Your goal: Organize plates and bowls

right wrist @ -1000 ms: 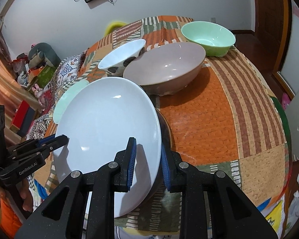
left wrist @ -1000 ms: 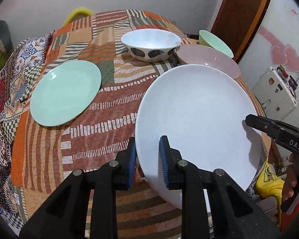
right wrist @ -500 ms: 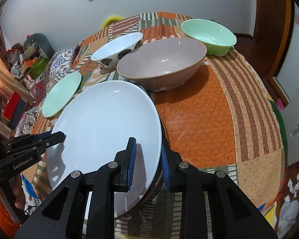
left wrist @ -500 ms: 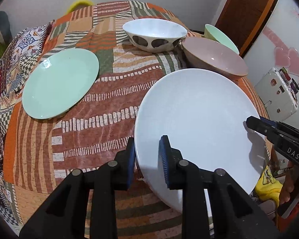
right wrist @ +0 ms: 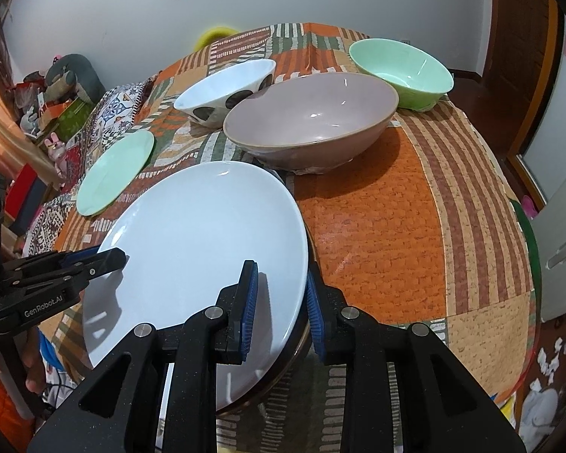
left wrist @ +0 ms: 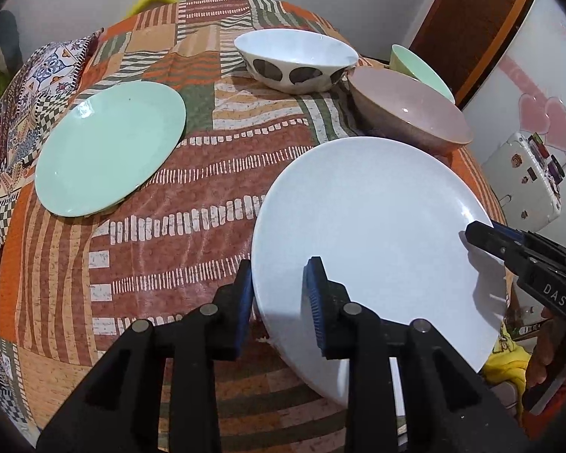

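Note:
A large white plate is held between both grippers just above the table's near edge. My left gripper is shut on its left rim. My right gripper is shut on its right rim, and it shows in the left wrist view too. The plate also shows in the right wrist view, where a dark rim shows under it. A mint plate lies at the left. A white spotted bowl, a pink-brown bowl and a mint bowl stand at the far side.
The round table has a patchwork cloth. A white suitcase and a door are at the right. Clutter and toys lie on the floor at the left.
Both grippers have come lower and closer to the table with the white plate still held between them. The bowls and the mint plate have not moved.

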{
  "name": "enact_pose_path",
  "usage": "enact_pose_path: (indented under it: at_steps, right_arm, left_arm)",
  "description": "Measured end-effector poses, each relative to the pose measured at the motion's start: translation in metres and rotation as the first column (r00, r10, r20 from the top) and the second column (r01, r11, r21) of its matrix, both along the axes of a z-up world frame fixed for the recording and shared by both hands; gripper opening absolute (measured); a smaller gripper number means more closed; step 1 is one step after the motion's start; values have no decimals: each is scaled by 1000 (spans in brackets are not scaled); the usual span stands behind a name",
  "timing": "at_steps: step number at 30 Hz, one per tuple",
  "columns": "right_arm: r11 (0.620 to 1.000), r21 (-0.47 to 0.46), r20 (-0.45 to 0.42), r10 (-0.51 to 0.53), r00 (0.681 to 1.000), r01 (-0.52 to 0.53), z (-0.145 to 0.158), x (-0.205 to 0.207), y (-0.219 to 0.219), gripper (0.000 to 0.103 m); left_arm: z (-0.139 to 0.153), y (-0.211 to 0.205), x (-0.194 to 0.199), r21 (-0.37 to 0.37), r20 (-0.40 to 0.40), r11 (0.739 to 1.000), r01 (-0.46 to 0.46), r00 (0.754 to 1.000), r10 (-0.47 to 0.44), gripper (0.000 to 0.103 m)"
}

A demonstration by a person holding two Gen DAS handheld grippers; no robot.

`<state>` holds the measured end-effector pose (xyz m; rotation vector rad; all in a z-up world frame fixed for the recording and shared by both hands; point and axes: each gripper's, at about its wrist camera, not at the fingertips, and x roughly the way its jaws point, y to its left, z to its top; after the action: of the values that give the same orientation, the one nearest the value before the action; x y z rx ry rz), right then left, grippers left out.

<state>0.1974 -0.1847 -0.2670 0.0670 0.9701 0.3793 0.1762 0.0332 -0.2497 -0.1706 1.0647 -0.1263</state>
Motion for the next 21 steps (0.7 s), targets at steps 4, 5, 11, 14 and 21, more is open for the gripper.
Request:
enact_pose_path:
  at_steps: [4,5,11,14,21]
  right_arm:
    - [1000,-10,-7,12,1000,-12,2,1,1,25]
    - [1000,-23,-1,6,1000,-6,4,0,1,27]
    - [1000,-22,72,6,997,-5,21,-8,-4,39]
    - [1000,-18,89,11,996,-10,27,-9,-3,40]
    - [998,6,147,61,987,-63,48,-7,16,41]
  left_arm:
    - [3,-4,-2,44,22,999,8,1000,-9,27]
    - [5,-5,-4,57,33,998,9,999,-11,27]
    - [12,-2,-7,65,49,998,-4,999,1,27]
    - [25,3,-14,67,83,998,-19,996,14,27]
    - [66,36,-34,79,189,993,-93,979,77,30]
